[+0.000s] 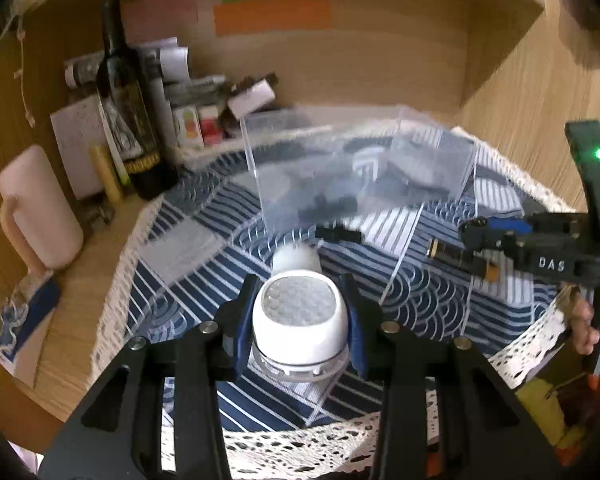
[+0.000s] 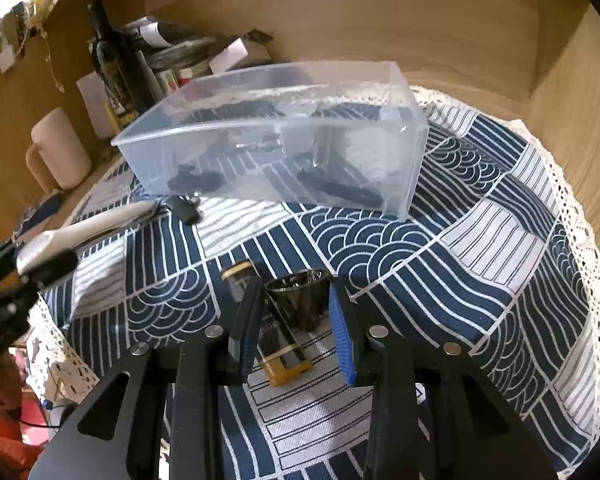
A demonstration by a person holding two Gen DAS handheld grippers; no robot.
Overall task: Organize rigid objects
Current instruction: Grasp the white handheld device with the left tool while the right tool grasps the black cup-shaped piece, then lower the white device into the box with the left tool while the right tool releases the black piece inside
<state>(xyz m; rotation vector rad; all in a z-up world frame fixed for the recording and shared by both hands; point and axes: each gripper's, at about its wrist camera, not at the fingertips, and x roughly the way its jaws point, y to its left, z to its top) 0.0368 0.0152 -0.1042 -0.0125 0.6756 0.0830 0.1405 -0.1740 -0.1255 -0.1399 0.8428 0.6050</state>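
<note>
Now, left tool [image 1: 300,312]: clamped on a white device [image 1: 299,322] with a frosted round face.
Right tool [image 2: 294,312]: gripping a dark shiny cup-shaped piece [image 2: 300,300], a black-and-gold tube [image 2: 278,344] lying just beneath.
Clear plastic box [image 2: 276,140]: ahead of both tools, on the patterned cloth [image 2: 460,248].

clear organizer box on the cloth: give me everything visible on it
The clear box is a long, open-topped rectangular bin of transparent plastic with thin walls, standing upright at the back of the blue-and-white patterned cloth. An inner divider seems to split it into compartments. Several dark items lie inside, blurred through the walls. A small black object lies just outside its front wall. Neither gripper touches it.
</note>
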